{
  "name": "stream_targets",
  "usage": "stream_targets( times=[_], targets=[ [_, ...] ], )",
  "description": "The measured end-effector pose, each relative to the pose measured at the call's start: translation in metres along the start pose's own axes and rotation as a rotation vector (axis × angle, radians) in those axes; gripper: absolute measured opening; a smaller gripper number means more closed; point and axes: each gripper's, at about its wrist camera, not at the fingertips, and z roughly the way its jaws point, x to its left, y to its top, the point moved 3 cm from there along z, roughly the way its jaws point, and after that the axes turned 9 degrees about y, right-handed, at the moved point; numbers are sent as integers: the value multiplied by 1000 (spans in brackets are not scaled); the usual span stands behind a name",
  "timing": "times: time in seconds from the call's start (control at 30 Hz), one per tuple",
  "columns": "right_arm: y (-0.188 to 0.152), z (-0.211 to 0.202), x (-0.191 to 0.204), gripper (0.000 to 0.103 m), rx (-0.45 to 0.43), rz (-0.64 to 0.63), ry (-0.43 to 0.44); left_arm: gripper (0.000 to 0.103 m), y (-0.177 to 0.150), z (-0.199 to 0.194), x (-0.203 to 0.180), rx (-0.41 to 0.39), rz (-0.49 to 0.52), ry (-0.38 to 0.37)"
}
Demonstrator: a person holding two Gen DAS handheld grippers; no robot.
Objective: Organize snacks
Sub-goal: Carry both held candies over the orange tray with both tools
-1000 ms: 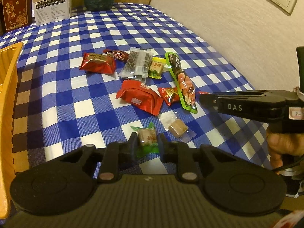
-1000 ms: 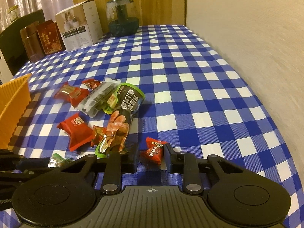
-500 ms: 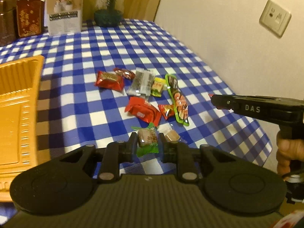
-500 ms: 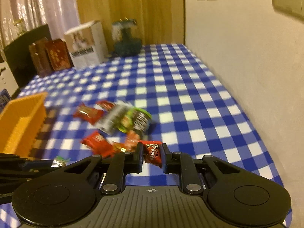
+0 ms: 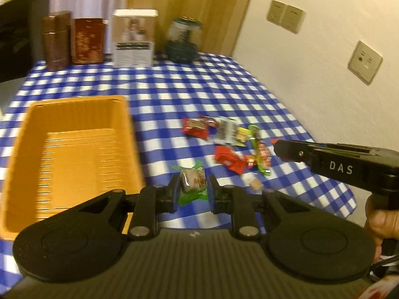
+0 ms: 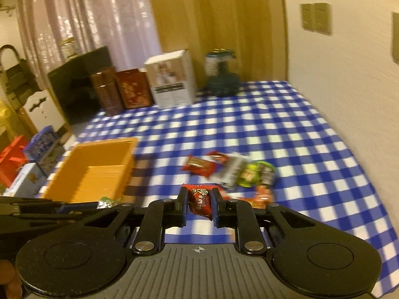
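On the left of the blue-and-white checked tablecloth (image 5: 189, 92) sits an orange plastic tray (image 5: 74, 114); just right of it the left gripper (image 5: 193, 190) is clamped on a green-wrapped candy (image 5: 192, 182), held clear above the cloth. Farther right the other snacks (image 5: 224, 134) lie loosely clustered on the cloth: red packets, a clear-wrapped bar, a long green pack and a small clear-wrapped candy. On the right, the right gripper (image 6: 199, 205) is closed tight on a red candy packet (image 6: 200, 200), held in the air in front of that cluster.
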Motion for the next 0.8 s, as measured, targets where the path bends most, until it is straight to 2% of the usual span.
stream_targets(
  times=[0.17,0.4,0.6,0.8],
  targets=[
    [3,21,45,19,16,-25,72,20,1,-22,49,-11,-36,70],
    [3,57,98,19,53,-57,153,20,2,-33,111,-2,-79,143],
    [-2,82,121,19,89,-72,180,20,-1,-29,142,17,-106,159],
    [-3,100,127,19,112,-70,184,20,-3,-21,156,31,-121,151]
  ],
)
